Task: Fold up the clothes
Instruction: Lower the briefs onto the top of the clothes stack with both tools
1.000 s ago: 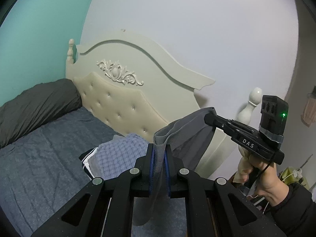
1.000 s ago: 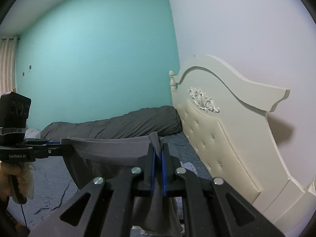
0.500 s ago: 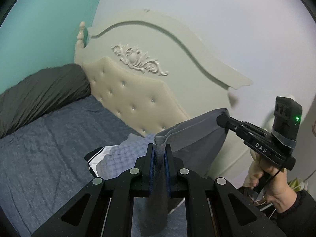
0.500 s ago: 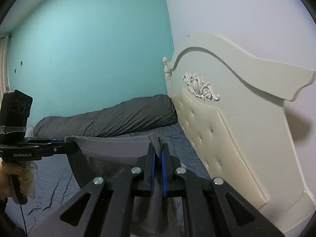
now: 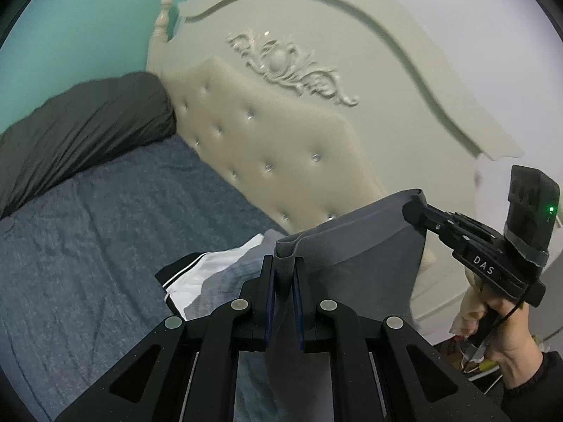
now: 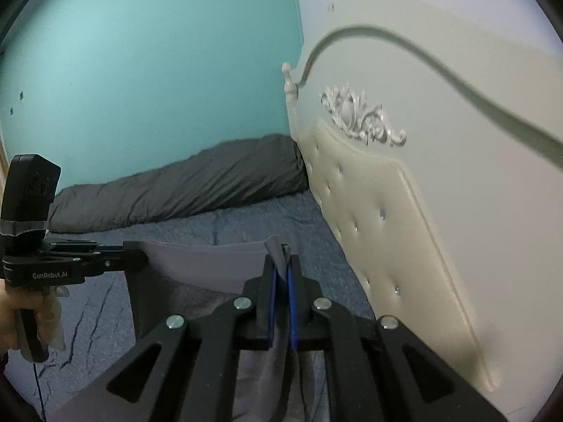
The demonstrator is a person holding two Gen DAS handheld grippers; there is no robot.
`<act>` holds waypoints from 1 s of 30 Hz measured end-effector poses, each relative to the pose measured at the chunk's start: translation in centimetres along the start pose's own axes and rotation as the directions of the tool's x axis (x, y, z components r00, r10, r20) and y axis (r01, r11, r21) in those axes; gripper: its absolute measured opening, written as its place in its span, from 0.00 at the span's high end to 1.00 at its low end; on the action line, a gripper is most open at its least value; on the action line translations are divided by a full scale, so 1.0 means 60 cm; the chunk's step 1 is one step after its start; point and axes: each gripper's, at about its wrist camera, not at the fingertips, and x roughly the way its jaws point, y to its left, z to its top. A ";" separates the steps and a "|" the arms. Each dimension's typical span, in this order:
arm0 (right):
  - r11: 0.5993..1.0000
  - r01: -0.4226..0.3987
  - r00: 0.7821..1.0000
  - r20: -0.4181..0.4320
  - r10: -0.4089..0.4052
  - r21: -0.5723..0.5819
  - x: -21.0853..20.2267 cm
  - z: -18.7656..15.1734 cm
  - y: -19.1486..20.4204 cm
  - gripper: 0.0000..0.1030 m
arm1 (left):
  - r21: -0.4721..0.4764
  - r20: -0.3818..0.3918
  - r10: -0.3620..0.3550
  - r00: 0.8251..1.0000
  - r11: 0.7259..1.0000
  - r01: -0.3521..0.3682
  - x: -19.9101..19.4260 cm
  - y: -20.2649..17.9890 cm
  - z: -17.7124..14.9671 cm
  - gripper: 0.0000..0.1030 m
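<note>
Left gripper (image 5: pixel 284 292) fingers (image 5: pixel 269 295) nearly closed, pinching one top corner of grey garment (image 5: pixel 355 246); cloth bunched between blue pads, poking out above tips and hanging down between black linkage arms. Right gripper (image 6: pixel 280 293) fingers (image 6: pixel 271 295) nearly closed too, clamped on other top corner, small fold of cloth sticking up past tips.

Grey garment held off bed between both grippers, top edge stretched across, rest hanging below. In left wrist view, edge running from 6 o'clock out toward 3 o'clock, ending at right gripper's tip (image 5: pixel 417 212); person's hand (image 5: pixel 506 337) on its handle at 4 o'clock, dark sleeve at cuff, green light on block on top. In right wrist view, edge running toward 9 o'clock to left gripper's tip (image 6: pixel 135 258); hand (image 6: pixel 21 316) on that handle at 8 o'clock.

Pile of other clothes (image 5: pixel 211 277) lying on bed just behind garment at about 7 o'clock of left view centre: white piece, black piece with white stripes, greyish cloth. Blue-grey bed sheet (image 5: pixel 88 228) wrinkled, filling 8 to 9 o'clock. Dark grey duvet roll (image 6: pixel 183 190) along teal wall (image 6: pixel 140 52) at far side. Cream tufted headboard (image 6: pixel 387 211) with carved ornament, 12 to 3 o'clock. Frames motion-blurred.
</note>
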 end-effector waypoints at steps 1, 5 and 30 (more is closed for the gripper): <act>1.000 0.002 1.000 -0.013 -0.002 0.000 0.013 0.000 -0.003 0.95 | -0.005 -0.009 0.002 1.000 1.000 -0.003 0.012 0.007 0.001 0.90; 1.000 0.012 0.999 -0.051 -0.012 -0.004 0.060 0.000 -0.013 0.95 | -0.037 -0.030 0.012 0.999 0.999 -0.013 0.051 0.036 0.000 0.90; 0.991 0.108 0.980 -0.178 -0.092 0.083 0.099 -0.023 -0.064 0.59 | -0.218 -0.077 0.026 0.997 0.975 -0.042 0.094 0.143 -0.077 0.55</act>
